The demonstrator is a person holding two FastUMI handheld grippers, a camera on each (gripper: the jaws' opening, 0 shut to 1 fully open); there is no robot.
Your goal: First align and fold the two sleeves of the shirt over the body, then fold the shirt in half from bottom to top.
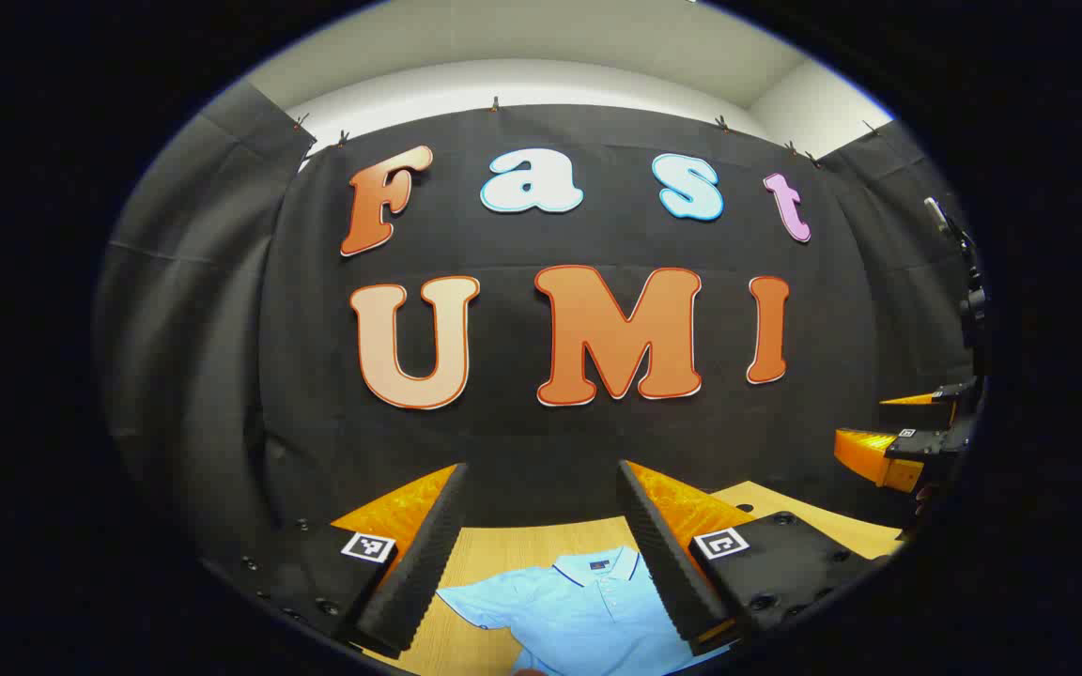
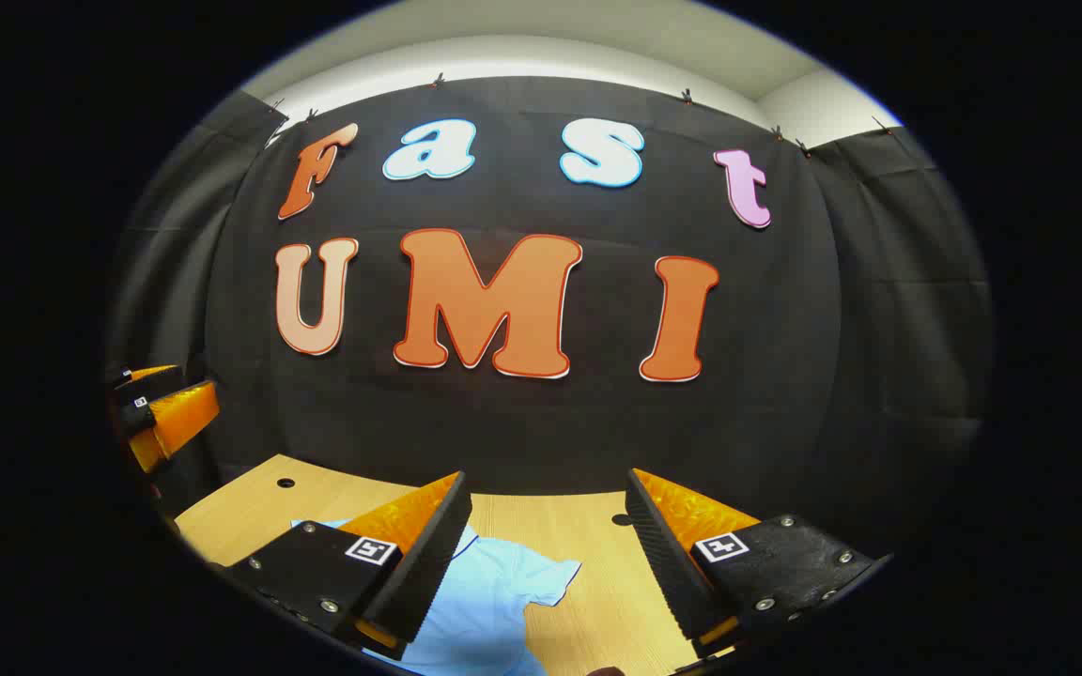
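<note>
Below both open jaws, apparently unfolded: shirt (image 1: 588, 610).

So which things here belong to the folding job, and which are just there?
Part of the job:
- light blue polo shirt, lying flat and unfolded
- left gripper, fingers open above the shirt
- right gripper, fingers open above the shirt's sleeve

Just there:
- wooden table
- holes in the tabletop
</note>
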